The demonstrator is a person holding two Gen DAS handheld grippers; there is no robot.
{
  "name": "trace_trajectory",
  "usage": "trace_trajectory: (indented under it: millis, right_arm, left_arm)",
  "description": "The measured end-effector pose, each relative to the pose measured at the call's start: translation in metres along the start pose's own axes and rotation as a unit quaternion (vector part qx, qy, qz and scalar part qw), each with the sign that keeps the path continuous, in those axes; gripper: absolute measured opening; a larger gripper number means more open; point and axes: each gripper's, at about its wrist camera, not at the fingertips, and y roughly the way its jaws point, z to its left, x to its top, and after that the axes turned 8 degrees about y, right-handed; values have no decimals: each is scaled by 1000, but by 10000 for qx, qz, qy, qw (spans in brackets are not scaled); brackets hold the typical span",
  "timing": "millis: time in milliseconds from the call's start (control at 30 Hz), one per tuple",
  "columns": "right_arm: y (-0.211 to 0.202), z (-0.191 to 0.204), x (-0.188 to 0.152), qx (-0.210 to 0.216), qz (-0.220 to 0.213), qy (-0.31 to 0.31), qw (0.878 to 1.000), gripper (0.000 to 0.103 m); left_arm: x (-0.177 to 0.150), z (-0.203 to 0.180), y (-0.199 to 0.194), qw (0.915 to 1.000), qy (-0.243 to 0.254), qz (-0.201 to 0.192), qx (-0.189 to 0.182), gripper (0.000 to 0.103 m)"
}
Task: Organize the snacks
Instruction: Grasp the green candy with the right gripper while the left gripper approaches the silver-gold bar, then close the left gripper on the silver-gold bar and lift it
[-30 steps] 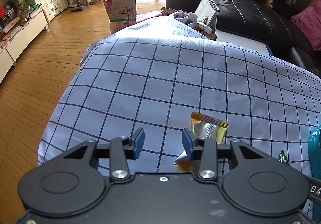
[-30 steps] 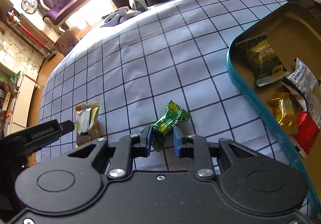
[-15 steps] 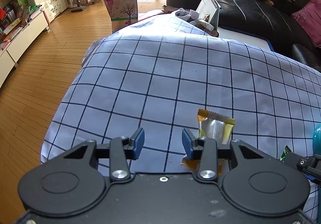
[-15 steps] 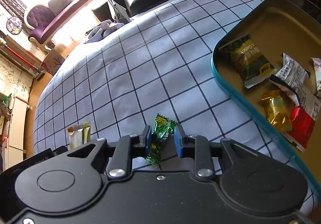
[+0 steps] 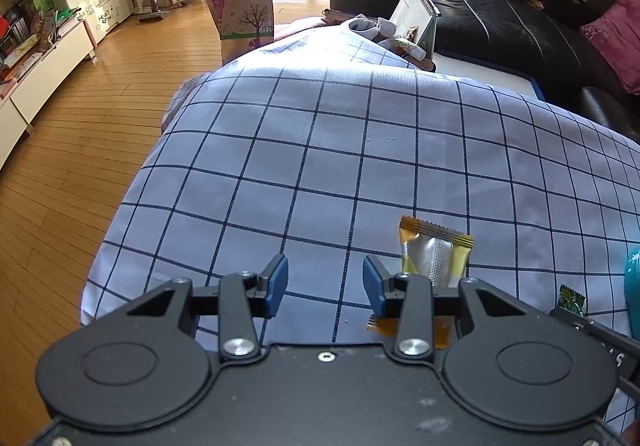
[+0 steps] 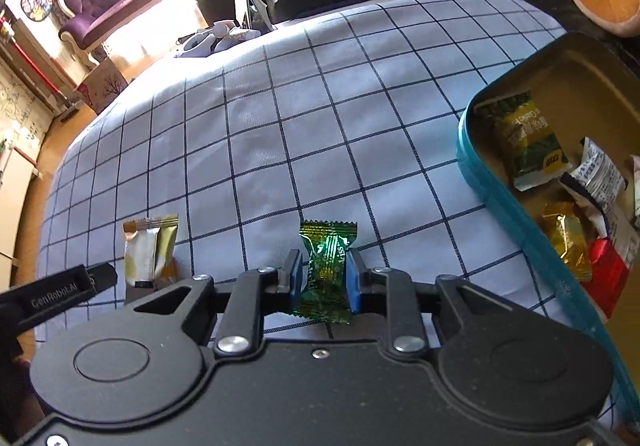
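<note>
Right gripper (image 6: 323, 278) is sitting low centre of the right wrist view, its jaws having just been closing around the green candy (image 6: 326, 270); the blue pads are now lying against the wrapper's two sides, so it reads as clamped, though firmness of grip is hard to judge. The candy's long axis is running along the fingers, its far twist end poking out toward the upper frame. The teal tin (image 6: 500, 198) is lying to the right of the jaws, already holding several wrapped snacks; its near and right edges are cut off by the frame. Left gripper (image 5: 324, 286) is hovering with jaws apart and nothing between them over the checked cloth (image 5: 320, 166) on the counter. The gold-and-silver packet (image 5: 434, 252) is lying just right of its right finger, lengthwise, lower end hidden behind the finger. Likely next: carry the candy rightward over the tin rim.
</note>
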Motion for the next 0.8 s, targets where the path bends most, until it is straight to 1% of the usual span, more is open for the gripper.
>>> trace_trajectory:
  millis: [33,67,233,433,533,600,733,800]
  right_arm:
    - [-1,2,-2,-90,-61,-85,9999,27]
    - [-2,3,-2,-106,-91,-118,9998,26]
    - [-11,-7,2,102,-170,83,9998,26]
    - [-20,-18,7,233,-298,296,9988,26]
    - [-24,-22,9,269,-330,343,9985,26]
    - [-26,-25,11,278,-365,371,9983,26]
    - [-30,-31,13,284,-413,390,9980,26]
    - [-32,-33,13,298,-411,400,9979,26]
  left_arm:
    - [0,-1,0,10000,4,-16,-35,42]
    - [0,-2,0,10000,24,-30,-59,42]
    - [-1,-13,0,9995,242,-196,-9,42]
    - [-4,-34,2,9974,577,-438,29,43]
    - [-4,-40,1,9966,633,-529,38,43]
    - [-3,-40,-4,9963,586,-633,-60,44]
    - [-1,-38,-13,9953,358,-791,-430,50]
    - [-1,-43,-13,9946,413,-811,-505,53]
